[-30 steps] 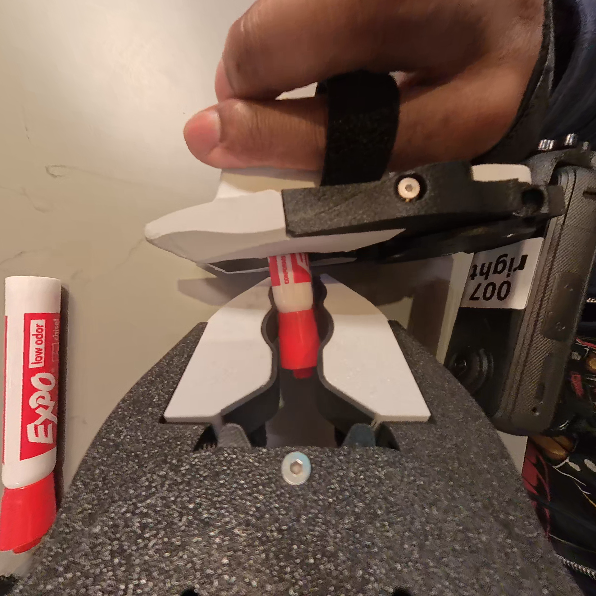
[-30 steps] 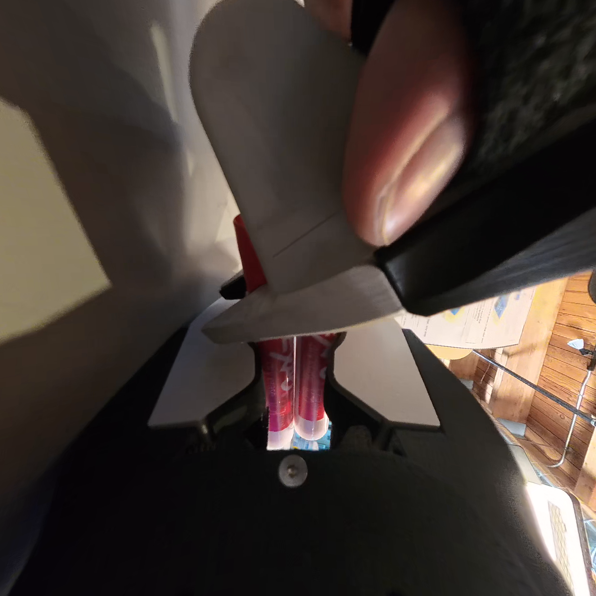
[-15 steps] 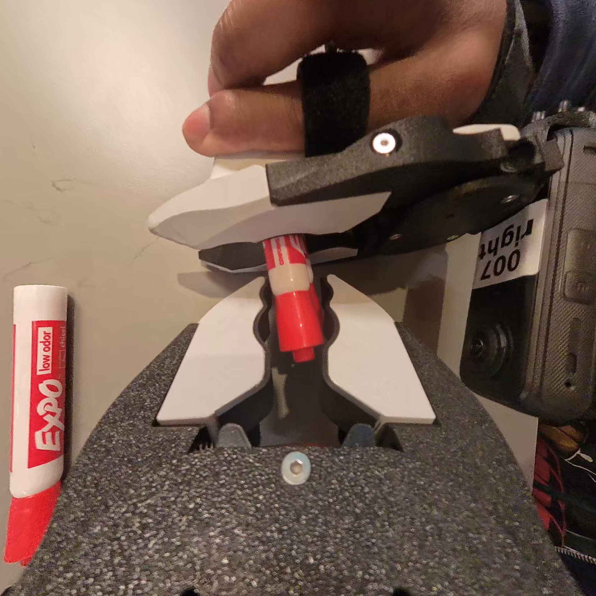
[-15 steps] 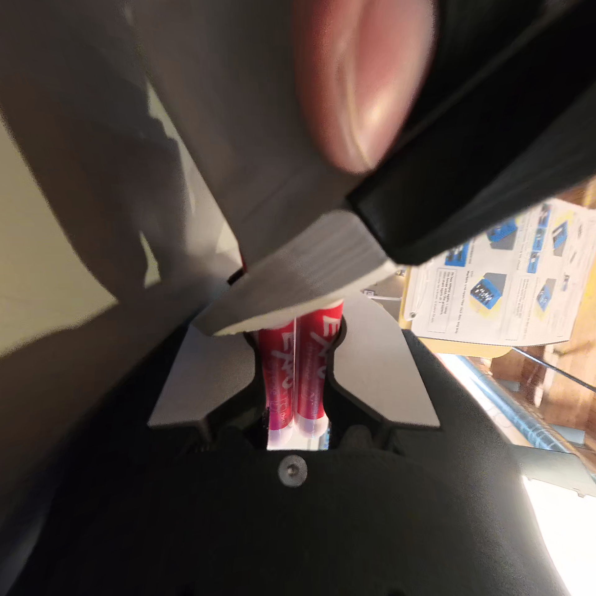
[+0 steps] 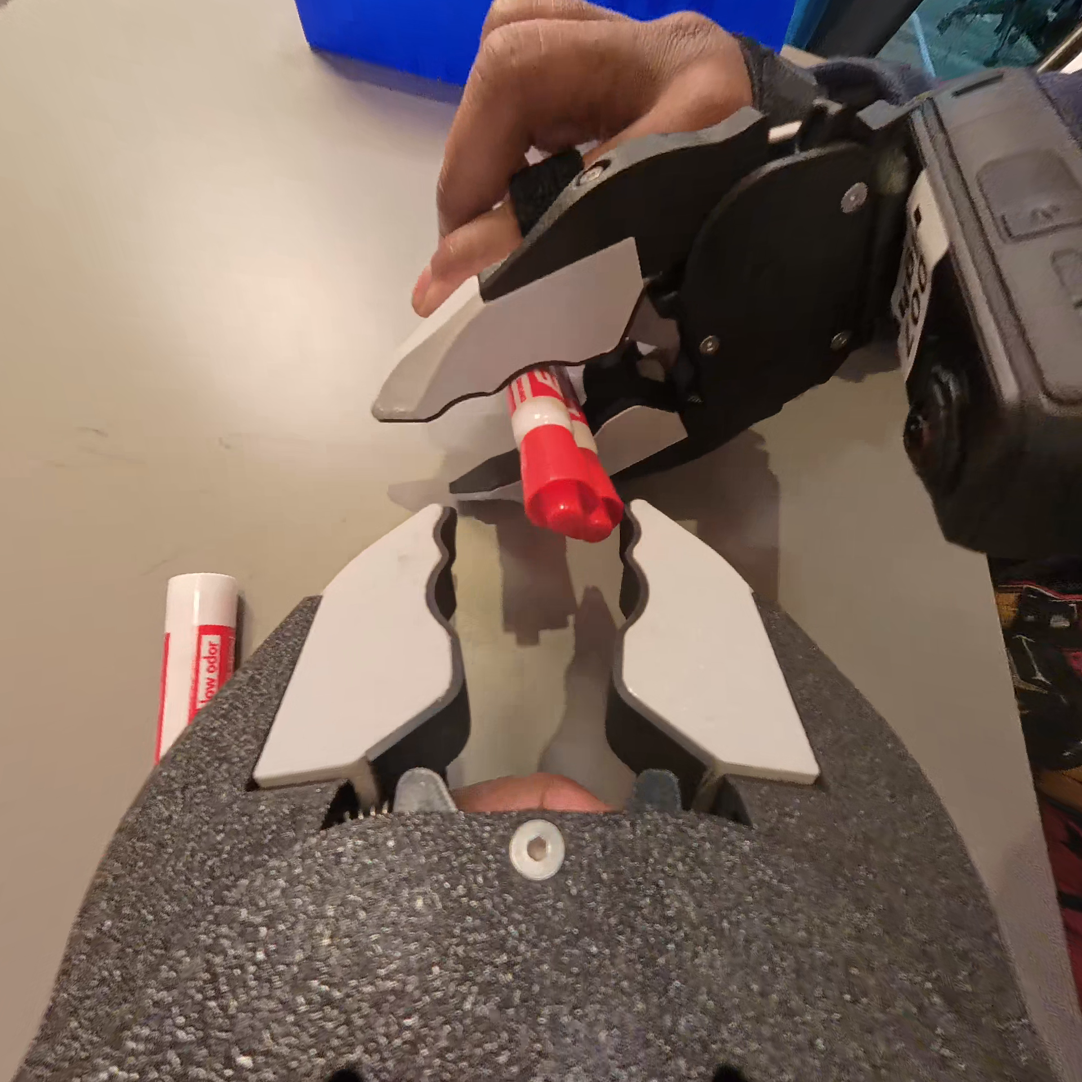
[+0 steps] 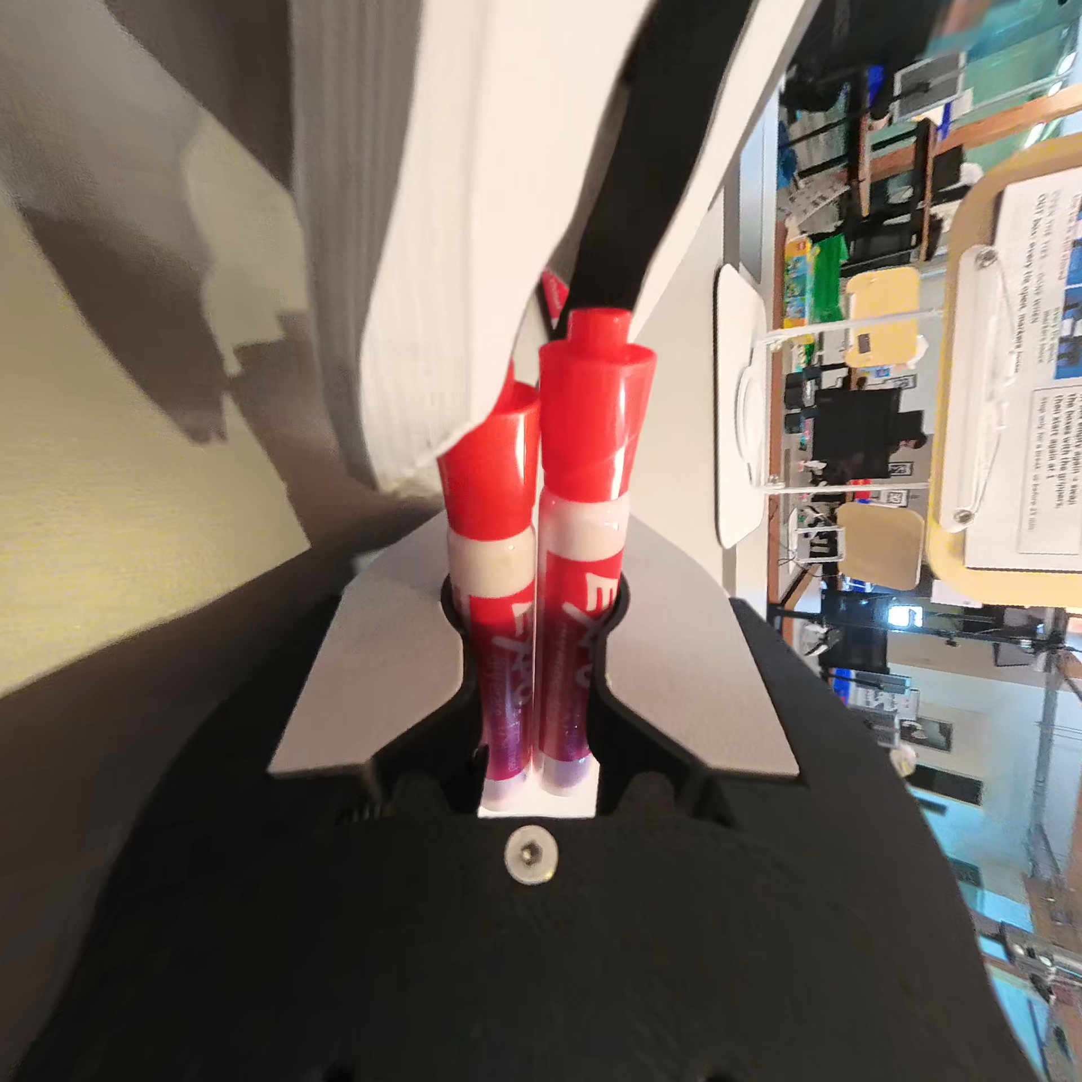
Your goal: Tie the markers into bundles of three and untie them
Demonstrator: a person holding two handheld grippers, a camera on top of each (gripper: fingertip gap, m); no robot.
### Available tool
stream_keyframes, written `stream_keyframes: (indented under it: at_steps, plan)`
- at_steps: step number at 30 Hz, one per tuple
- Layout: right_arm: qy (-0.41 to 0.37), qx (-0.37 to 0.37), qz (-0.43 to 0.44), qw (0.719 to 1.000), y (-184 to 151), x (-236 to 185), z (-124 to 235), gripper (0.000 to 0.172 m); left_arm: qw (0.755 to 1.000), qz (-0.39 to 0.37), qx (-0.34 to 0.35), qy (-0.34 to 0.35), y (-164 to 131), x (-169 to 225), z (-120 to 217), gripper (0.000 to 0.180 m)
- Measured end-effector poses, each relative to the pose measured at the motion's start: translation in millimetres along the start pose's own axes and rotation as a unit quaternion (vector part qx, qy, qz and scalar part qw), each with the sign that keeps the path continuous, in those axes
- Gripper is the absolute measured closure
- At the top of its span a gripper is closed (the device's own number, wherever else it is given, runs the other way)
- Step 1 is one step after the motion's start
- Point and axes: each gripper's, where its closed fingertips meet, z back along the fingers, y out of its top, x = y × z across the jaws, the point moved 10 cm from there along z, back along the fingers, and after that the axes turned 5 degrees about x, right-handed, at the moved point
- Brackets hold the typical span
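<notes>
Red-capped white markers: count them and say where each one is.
3. Two red-capped white markers sit side by side, clamped in the right gripper. A third marker lies on the beige table, left of the open left gripper. More may be hidden.

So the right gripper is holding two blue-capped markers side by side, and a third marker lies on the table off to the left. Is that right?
Nearly. The two markers gripped by the right gripper have red caps, not blue; the right wrist view shows it. The third marker does lie on the table, at the left.
</notes>
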Motion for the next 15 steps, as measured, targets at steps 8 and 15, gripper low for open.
stream_keyframes:
  at_steps: [8, 15]
  plan:
    - [0.022, -0.030, -0.006, 0.999, -1.5, 4.3, -0.1, 0.131, 0.999, -0.031, 0.035, 0.001, 1.3, -1.2, 5.5, 0.122]
    - [0.009, -0.043, 0.013, 0.999, 1.2, 2.7, 0.0, 0.130, 0.998, 0.025, 0.050, -0.010, 1.9, -0.3, 1.2, 0.129]
